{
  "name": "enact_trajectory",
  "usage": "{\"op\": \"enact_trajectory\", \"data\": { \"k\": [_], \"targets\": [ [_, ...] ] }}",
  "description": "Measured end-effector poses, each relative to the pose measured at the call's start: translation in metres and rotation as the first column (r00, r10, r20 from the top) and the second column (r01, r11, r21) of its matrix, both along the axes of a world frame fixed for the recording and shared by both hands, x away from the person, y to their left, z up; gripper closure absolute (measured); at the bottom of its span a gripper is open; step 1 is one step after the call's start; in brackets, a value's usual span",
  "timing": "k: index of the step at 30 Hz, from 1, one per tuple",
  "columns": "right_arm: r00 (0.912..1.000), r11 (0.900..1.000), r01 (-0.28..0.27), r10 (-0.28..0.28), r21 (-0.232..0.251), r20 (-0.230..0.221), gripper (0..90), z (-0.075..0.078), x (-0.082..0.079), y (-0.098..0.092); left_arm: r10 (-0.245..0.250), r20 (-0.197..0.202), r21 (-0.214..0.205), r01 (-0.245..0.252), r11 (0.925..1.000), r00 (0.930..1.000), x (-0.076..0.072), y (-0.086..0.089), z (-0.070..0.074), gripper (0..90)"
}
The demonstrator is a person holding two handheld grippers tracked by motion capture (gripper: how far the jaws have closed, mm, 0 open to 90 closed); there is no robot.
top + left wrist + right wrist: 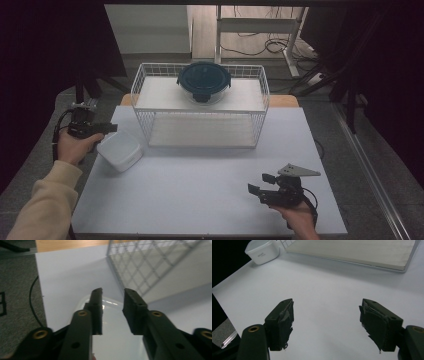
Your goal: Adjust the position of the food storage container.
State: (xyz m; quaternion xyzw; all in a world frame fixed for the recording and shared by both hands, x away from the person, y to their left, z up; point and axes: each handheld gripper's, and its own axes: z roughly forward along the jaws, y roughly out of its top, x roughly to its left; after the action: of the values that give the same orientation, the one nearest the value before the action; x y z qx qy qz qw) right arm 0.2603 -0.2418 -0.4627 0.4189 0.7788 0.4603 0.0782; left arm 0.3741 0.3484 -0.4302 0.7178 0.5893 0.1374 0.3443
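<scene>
At the worktop's [200, 200] left edge I have the left claw [111, 128] just above the white plastic container [120, 150], near the wire rack's [200, 107] front left corner. Its jaws stand a little apart over the container's rim (no pad contact that I can see). Right claw [260, 184] rests low at the front right, jaws wide apart, nothing between them. On the rack's upper shelf sits a dark-lidded glass bowl [204, 82].

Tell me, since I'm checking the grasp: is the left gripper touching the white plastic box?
Cannot tell. In the left gripper view, the left gripper has its jaws either side of the white plastic box, but no contact shows plainly.
</scene>
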Motion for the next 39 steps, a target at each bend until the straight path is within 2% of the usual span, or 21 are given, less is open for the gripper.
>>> {"op": "enact_trajectory", "data": {
  "k": [3, 5, 6, 8, 10, 12, 17, 22, 24, 28, 32, 34, 39],
  "targets": [
    [1.0000, 1.0000, 0.001, -0.001, -0.001, 0.000, 26.6, -0.001, 0.001, -0.001, 0.020, -0.034, 0.023, -0.019, 0.9995, 0.9992, 0.012, 0.007, -0.009, 82.8],
    [1.0000, 1.0000, 0.003, -0.003, -0.003, -0.001, 26.6, -0.001, 0.001, -0.001, 0.049, -0.047, 0.083, -0.045, 0.9955, 0.9977, 0.018, 0.011, -0.014, 88.1],
    [1.0000, 1.0000, 0.001, -0.001, -0.004, -0.005, 26.6, -0.002, 0.001, -0.001, 0.059, -0.056, 0.092, -0.054, 0.9942, 0.9967, 0.021, 0.014, -0.018, 89.6],
    [0.9999, 1.0000, 0.002, -0.002, -0.005, -0.010, 26.6, -0.003, 0.001, 0.000, 0.074, -0.071, 0.087, -0.068, 0.9939, 0.9947, 0.026, 0.019, -0.024, 90.0],
    [0.9999, 1.0000, 0.000, 0.000, -0.007, -0.011, 26.6, -0.003, 0.002, 0.000, 0.091, -0.085, 0.114, -0.081, 0.9902, 0.9922, 0.030, 0.023, -0.030, 90.0],
    [0.9999, 1.0000, -0.001, 0.001, -0.008, -0.010, 26.6, -0.004, 0.002, 0.001, 0.092, -0.110, 0.123, -0.079, 0.9893, 0.9897, 0.034, 0.027, -0.037, 90.0],
    [0.9998, 1.0000, 0.000, 0.000, -0.010, -0.019, 26.6, -0.006, 0.003, 0.000, 0.086, -0.146, 0.108, -0.071, 0.9916, 0.9855, 0.038, 0.033, -0.050, 90.0],
    [0.9996, 0.9999, 0.005, -0.006, -0.010, -0.027, 26.5, -0.008, 0.004, 0.000, 0.059, -0.165, 0.096, -0.043, 0.9944, 0.9845, 0.039, 0.033, -0.058, 90.0],
    [0.9995, 1.0000, 0.005, -0.006, -0.007, -0.030, 26.5, -0.008, 0.004, 0.000, 0.044, -0.167, 0.113, -0.026, 0.9932, 0.9850, 0.038, 0.031, -0.058, 90.0],
    [0.9996, 1.0000, 0.003, -0.003, -0.006, -0.030, 26.4, -0.008, 0.004, 0.001, 0.012, -0.173, 0.087, 0.003, 0.9962, 0.9849, 0.037, 0.029, -0.057, 90.0],
    [0.9996, 1.0000, 0.001, -0.001, -0.005, -0.030, 26.4, -0.008, 0.004, 0.001, -0.047, -0.186, 0.100, 0.066, 0.9927, 0.9815, 0.032, 0.019, -0.055, 90.0],
    [0.9995, 1.0000, 0.001, -0.002, -0.004, -0.032, 26.4, -0.008, 0.004, 0.001, -0.079, -0.179, 0.097, 0.098, 0.9905, 0.9807, 0.028, 0.012, -0.055, 90.0],
    [0.9995, 1.0000, -0.002, 0.002, -0.003, -0.032, 26.5, -0.008, 0.003, 0.002, -0.154, -0.181, 0.093, 0.173, 0.9806, 0.9713, 0.017, -0.010, -0.054, 90.0]
  ]
}}
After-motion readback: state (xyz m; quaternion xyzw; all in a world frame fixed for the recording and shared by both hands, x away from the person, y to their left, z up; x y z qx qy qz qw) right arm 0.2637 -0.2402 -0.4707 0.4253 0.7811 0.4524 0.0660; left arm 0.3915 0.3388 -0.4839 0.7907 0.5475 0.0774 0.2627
